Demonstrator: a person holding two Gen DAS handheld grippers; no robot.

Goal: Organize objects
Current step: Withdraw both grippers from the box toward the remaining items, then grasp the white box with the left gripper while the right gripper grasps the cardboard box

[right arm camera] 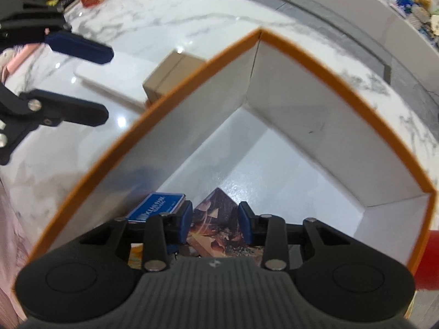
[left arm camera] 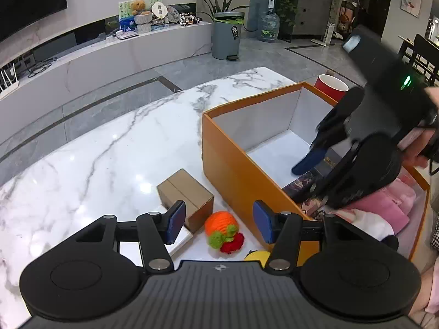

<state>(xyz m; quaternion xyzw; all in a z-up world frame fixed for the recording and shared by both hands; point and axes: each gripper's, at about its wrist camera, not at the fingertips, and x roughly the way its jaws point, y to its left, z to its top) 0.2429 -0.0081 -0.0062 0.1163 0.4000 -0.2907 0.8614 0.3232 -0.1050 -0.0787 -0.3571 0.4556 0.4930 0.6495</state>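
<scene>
My right gripper (right arm camera: 215,220) hangs inside the orange box (left arm camera: 233,170), jaws apart over a patterned book (right arm camera: 219,219); bare white floor lies toward 12 o'clock. My left gripper (left arm camera: 218,220) is spread above the crocheted orange toy (left arm camera: 223,230), cardboard box (left arm camera: 186,194) at 11 o'clock.

Black tool (left arm camera: 218,226), seemingly blue-padded fingers (left arm camera: 175,222)
</scene>
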